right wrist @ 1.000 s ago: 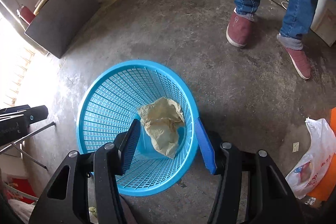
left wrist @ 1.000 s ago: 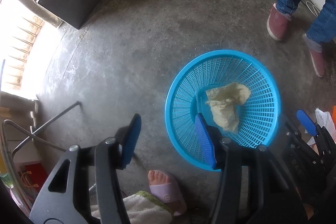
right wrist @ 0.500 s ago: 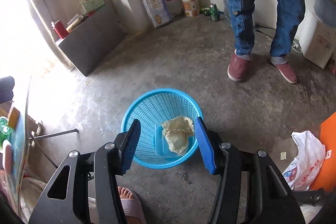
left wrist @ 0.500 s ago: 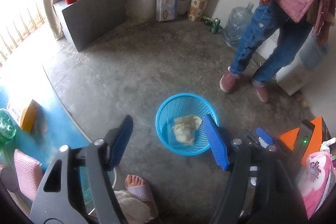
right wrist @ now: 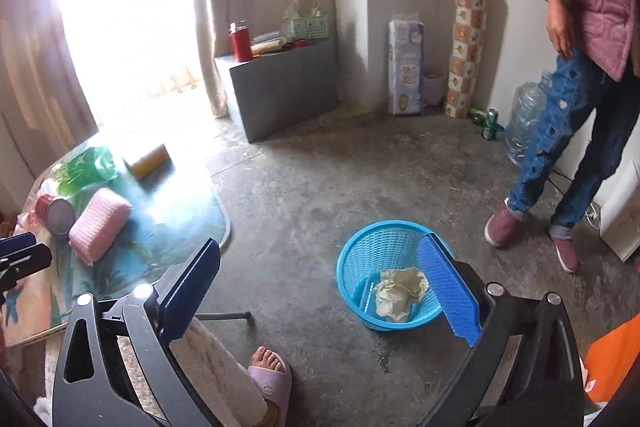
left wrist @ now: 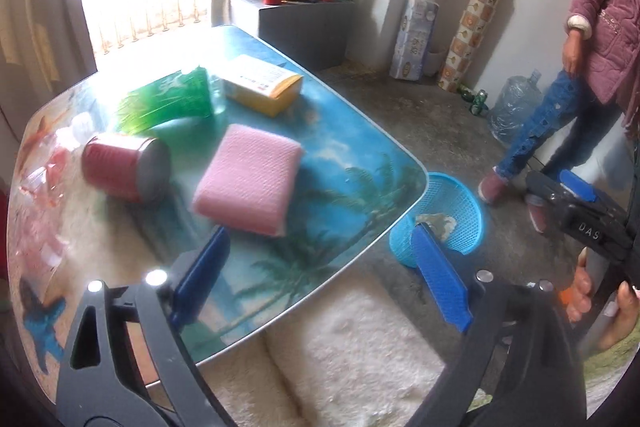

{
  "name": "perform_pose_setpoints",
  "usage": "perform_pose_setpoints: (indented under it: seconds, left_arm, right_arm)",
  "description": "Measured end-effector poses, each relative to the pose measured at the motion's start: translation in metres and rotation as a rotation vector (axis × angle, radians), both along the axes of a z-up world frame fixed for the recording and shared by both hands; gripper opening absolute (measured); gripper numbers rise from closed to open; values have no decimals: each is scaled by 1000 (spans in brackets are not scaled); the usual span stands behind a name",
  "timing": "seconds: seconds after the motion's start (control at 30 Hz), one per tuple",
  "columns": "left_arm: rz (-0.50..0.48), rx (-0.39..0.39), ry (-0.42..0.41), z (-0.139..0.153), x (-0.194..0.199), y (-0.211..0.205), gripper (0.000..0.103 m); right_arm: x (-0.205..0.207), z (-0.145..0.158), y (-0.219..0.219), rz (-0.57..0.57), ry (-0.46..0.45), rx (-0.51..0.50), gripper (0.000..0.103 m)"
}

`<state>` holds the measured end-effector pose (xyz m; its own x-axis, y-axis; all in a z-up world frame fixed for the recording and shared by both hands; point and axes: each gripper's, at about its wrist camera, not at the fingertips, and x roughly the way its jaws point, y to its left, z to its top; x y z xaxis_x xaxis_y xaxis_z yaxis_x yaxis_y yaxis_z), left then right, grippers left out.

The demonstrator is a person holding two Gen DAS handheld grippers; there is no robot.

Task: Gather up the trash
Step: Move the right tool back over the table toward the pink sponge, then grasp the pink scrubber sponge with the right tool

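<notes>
Crumpled paper in blue basket on bare floor beside table edge; both grippers' jaws opening, empty, apparently.

Left wrist view: looks forward and down along left hand-held gripper, close over desk edge; blue basket beyond its right finger; right wrist view: higher over floor, angled down past right hand-held gripper, basket near right finger; both share desk, basket, grey cabinet, standing person.
</notes>
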<state>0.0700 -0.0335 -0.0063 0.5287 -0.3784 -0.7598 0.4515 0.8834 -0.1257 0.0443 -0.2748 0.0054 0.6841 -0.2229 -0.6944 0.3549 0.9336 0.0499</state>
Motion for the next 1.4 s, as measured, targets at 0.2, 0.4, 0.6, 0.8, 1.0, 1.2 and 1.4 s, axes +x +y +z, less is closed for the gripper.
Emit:
perform_pose_setpoints:
  seconds: [0.2, 0.4, 0.6, 0.8, 1.0, 1.2, 1.4]
  left_arm:
    - [137, -2, 1, -22, -8, 69, 93]
    - [208, -38, 26, -40, 5, 115, 94]
    - [213, -76, 85, -60, 13, 136, 94]
    - [203, -136, 111, -70, 15, 154, 94]
    - [236, -154, 122, -77, 16, 173, 94]
    - [215, -112, 106, -79, 10, 176, 95]
    - [184, -79, 101, -80, 7, 173, 94]
  right_arm:
    - [42, 3, 78, 160, 68, -21, 96]
    - [74, 9, 131, 259, 94, -55, 96]
    - [104, 4, 152, 284, 113, -28, 96]
    - [149, -14, 161, 279, 191, 184, 96]
    - [193, -41, 162, 204, 268, 271, 96]
    - [213, -62, 166, 172, 321, 271, 96]
    - [207, -64, 180, 240, 331, 240, 87]
